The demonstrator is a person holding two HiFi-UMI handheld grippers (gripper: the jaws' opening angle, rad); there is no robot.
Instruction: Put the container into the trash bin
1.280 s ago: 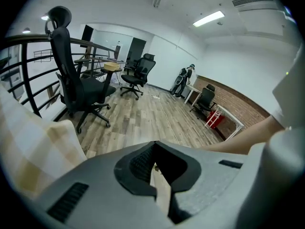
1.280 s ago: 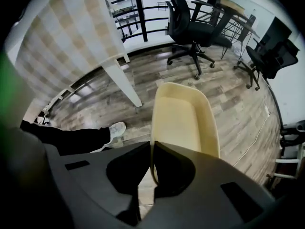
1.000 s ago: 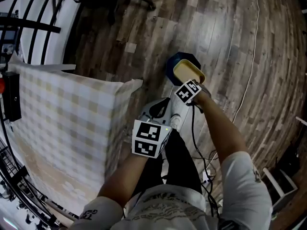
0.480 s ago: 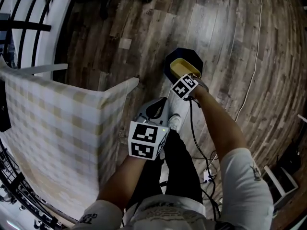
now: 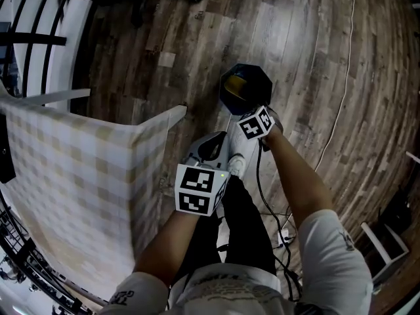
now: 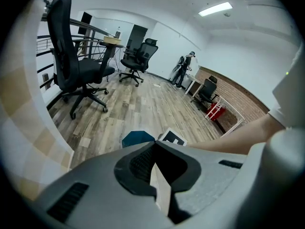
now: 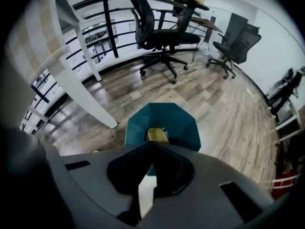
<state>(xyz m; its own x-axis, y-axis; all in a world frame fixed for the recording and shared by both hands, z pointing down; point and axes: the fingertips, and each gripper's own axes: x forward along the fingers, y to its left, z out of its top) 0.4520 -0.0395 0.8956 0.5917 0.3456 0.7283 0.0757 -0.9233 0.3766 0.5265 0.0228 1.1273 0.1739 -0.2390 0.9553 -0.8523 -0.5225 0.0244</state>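
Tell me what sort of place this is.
Most likely an open-plan office: black wheeled office chairs, a grey-brown wood-plank floor, and a long white ceiling light.

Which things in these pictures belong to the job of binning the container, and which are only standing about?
Job in hand:
- container, lying inside the bin
- trash bin, on the wooden floor
- right gripper, shut and empty, pointing at the bin

Standing about:
- left gripper, shut, empty
- office chair
- checked tablecloth
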